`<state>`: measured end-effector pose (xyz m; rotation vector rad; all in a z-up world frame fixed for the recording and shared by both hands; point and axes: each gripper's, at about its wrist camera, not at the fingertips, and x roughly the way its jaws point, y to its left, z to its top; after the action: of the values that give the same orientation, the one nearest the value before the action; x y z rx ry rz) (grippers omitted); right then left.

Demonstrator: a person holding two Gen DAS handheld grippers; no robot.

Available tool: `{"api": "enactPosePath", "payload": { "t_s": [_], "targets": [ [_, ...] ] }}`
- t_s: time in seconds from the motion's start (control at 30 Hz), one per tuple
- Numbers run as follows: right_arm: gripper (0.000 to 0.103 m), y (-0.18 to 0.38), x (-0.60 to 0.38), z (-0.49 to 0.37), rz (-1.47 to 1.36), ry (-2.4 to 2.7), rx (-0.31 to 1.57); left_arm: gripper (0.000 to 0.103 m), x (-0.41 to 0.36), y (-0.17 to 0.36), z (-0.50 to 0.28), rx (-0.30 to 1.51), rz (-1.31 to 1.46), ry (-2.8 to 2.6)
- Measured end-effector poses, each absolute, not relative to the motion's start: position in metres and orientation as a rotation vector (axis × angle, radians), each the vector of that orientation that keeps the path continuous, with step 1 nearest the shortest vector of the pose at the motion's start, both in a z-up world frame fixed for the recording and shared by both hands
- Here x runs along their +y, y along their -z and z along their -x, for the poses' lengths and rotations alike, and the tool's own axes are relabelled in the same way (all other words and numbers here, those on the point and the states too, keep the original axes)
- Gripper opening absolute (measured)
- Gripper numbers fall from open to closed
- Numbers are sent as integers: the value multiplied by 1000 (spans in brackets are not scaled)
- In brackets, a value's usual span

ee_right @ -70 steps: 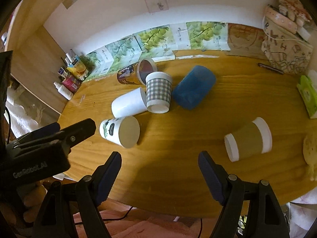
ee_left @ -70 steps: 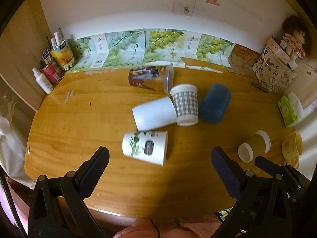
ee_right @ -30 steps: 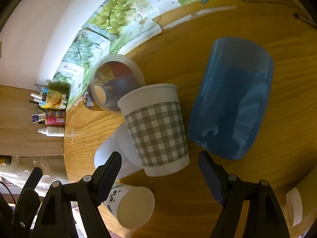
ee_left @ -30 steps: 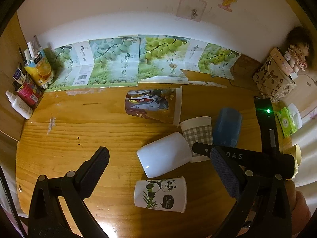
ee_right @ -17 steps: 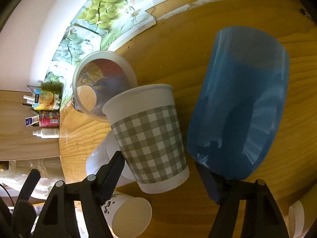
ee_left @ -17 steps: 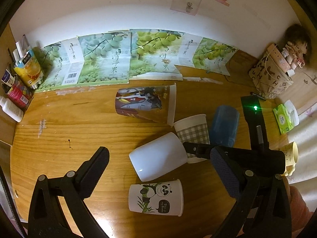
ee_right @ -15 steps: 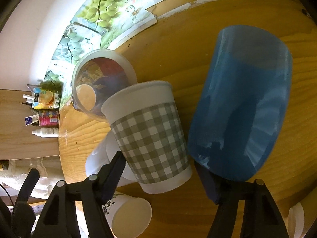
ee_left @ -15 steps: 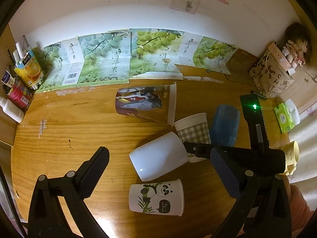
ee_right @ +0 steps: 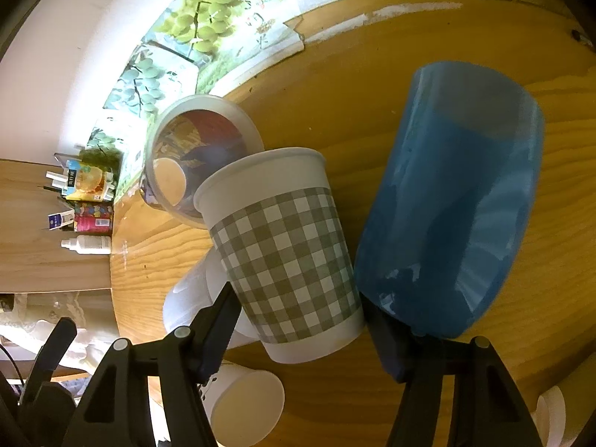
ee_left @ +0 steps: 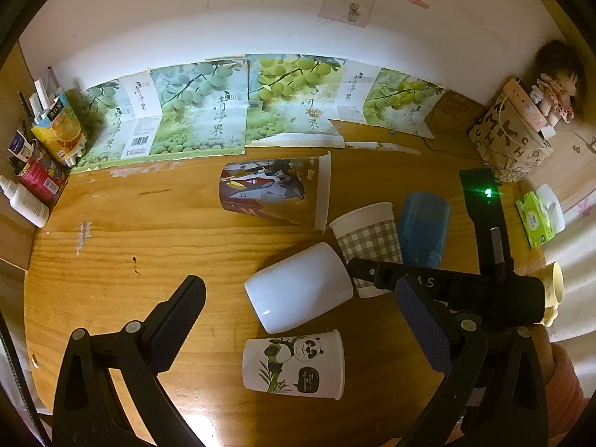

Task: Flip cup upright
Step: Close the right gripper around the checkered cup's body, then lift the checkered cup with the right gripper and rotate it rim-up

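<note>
The right tongs point(ee_right: 298, 335) are reaching over the wooden bench point(ee_right: 372, 111) with their jaws spread around the base end of the checked cup point(ee_right: 283, 257) — the left jaw is touching or just beside its side, the right jaw is sitting just off the rim of the base, so the cup is bracketed but not visibly squeezed. That checked cup is lying on its side in the middle of the bench, its mouth pointing toward the wall. It is lying between the blue cup point(ee_right: 454, 223) on one side and the plain white cup point(ee_left: 298, 287) on the other, with the printed clear cup point(ee_left: 272, 192) just beyond its mouth. The panda cup point(ee_left: 294, 363) is lying nearest the left tongs point(ee_left: 298, 320), which are hovering wide apart above the bench — holding nothing.
</note>
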<state>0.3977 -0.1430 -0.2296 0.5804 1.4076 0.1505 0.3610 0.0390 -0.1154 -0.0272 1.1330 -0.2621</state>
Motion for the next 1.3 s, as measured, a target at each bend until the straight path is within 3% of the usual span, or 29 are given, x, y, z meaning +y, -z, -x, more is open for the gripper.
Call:
{"api": "enactPosePath", "payload": {
  "t_s": [0.67, 1.3],
  "targets": [
    [66, 197, -165, -343, -570, -147, 1335, 102, 36, 103, -307, 1072, -4, 251],
    [66, 201, -175, -276, -620, -144, 1389, 102, 23, 125, -254, 1168, 37, 301]
  ]
}}
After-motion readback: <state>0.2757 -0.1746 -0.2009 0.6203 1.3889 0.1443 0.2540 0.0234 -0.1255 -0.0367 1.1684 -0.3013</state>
